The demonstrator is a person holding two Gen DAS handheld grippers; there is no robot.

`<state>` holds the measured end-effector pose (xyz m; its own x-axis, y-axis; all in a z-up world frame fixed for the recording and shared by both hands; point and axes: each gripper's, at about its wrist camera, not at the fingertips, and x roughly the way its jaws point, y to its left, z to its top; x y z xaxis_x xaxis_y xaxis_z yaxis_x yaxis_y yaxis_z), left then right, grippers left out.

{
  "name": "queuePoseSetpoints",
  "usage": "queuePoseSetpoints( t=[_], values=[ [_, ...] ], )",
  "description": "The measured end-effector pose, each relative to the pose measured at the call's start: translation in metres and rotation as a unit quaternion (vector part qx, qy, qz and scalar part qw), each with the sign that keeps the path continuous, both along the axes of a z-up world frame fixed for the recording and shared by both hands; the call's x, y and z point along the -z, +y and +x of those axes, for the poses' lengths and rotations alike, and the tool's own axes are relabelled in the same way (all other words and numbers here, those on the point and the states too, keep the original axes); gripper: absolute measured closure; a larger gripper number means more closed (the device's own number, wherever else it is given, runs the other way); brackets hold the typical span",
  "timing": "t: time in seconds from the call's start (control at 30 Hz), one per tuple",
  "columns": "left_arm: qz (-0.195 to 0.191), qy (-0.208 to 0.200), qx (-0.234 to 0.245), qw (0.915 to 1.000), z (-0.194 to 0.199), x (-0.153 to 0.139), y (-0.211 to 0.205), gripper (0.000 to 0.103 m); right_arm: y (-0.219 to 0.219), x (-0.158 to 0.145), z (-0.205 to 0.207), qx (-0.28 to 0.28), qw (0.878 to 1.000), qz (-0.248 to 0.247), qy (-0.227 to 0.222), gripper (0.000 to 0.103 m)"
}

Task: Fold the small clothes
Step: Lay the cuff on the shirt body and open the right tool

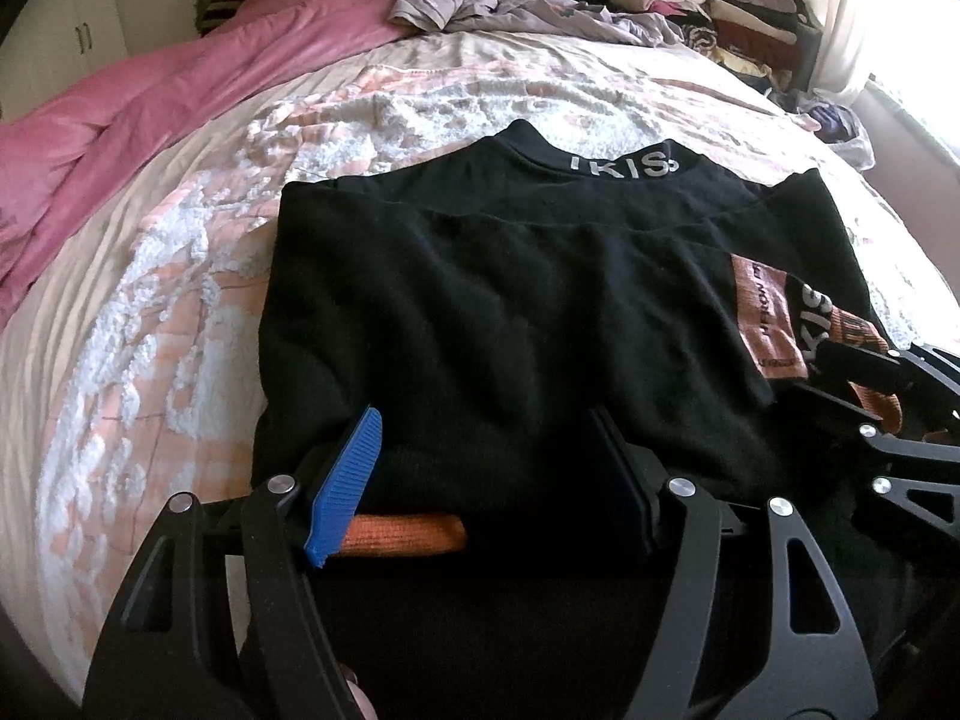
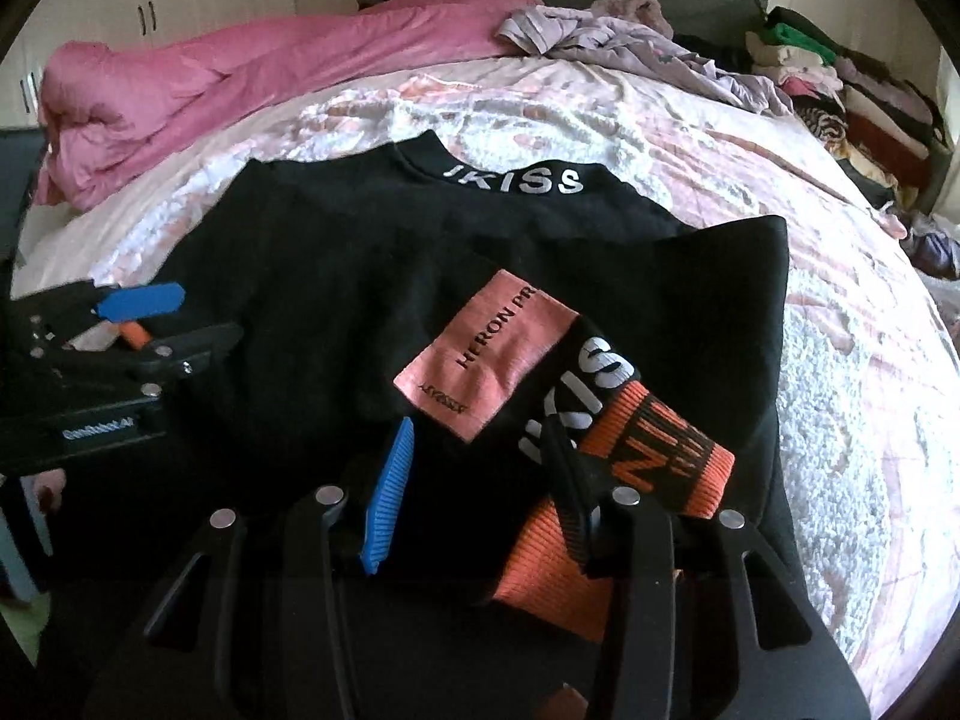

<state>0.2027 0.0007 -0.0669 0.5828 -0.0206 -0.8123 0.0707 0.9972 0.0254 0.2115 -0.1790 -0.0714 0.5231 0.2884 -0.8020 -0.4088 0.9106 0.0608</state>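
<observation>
Bed (image 1: 150,300) with a nubby pink-and-white cover carries the black top (image 1: 480,300), lying flat with both sleeves already folded in, collar at the far side. Left tool (image 1: 486,480) sits partly open over the near hem, pads not pinching anything I can see. Right tool (image 2: 480,480) is also partly open, straddling the orange cuff (image 2: 630,480) without gripping it. I'd grab both hem corners evenly, then lift and fold toward the collar so the edges line up.
</observation>
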Motion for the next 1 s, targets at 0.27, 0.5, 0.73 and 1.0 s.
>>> queuePoseSetpoints(
  t=[0.27, 0.5, 0.73, 1.0],
  values=[
    [-0.001, 0.0, 0.0, 1.0, 0.0, -0.001, 0.0, 0.042, -0.006, -0.015, -0.008, 0.006, 1.0, 0.016, -0.012, 0.045],
    [-0.001, 0.001, -0.001, 1.0, -0.001, -0.002, 0.0, 0.042, -0.012, -0.023, -0.009, 0.018, 0.999, 0.026, -0.019, 0.028],
    [-0.002, 0.001, -0.001, 1.0, -0.003, -0.003, -0.001, 0.041, -0.019, -0.028, -0.009, 0.035, 0.999, 0.034, -0.02, 0.014],
    [-0.002, 0.003, -0.002, 1.0, -0.006, -0.007, -0.001, 0.036, -0.027, -0.037, -0.011, 0.049, 0.997, 0.047, -0.026, 0.008]
  ],
)
